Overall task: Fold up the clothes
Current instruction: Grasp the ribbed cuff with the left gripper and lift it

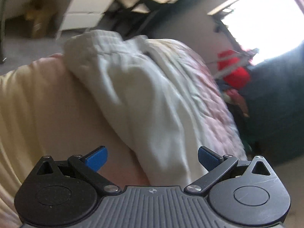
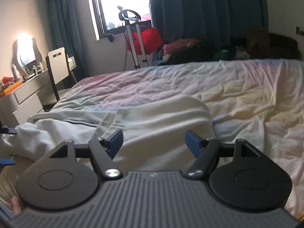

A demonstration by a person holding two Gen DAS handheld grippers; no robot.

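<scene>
Both your left gripper (image 1: 152, 158) and right gripper (image 2: 153, 142) are spread wide, holding nothing. The white garment (image 2: 152, 125) lies near the bed's (image 2: 237, 87) left edge, I think; the right side has room.

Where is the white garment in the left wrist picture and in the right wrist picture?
Left wrist view: the white garment runs from upper centre down to the open left gripper.
Right wrist view: the white garment lies low and centre, just beyond the open right gripper.
Shared landmark: the red bag under the window.
</scene>
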